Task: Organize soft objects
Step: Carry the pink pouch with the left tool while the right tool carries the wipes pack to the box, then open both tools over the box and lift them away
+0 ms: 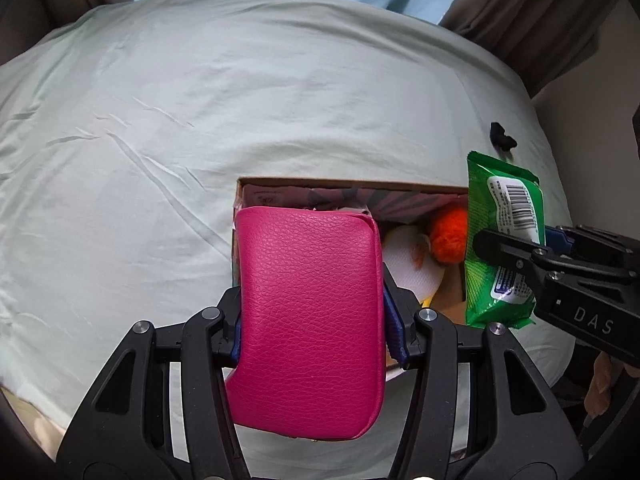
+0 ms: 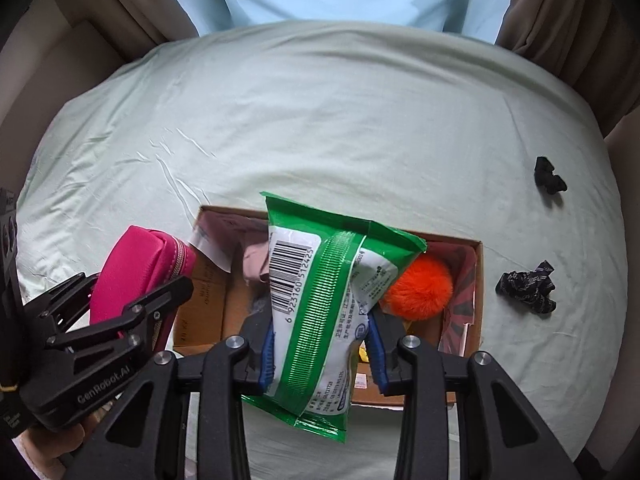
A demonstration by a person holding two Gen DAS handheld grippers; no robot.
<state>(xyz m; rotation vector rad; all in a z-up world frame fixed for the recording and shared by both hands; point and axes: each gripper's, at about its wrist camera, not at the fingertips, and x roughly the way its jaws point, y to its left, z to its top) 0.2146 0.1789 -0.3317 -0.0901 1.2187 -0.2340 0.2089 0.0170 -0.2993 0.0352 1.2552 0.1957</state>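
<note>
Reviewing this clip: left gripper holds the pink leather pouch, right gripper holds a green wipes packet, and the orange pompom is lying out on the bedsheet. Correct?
Not quite. The fluffy orange pompom lies inside the open cardboard box, not on the sheet, as the right wrist view shows. The rest holds: left gripper grips the pink leather pouch, right gripper the green wipes packet.

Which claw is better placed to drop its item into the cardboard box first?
Probably right. The right claw holds the green wipes pack directly over the cardboard box. The left claw holds the pink pouch at the box's left edge.
</note>
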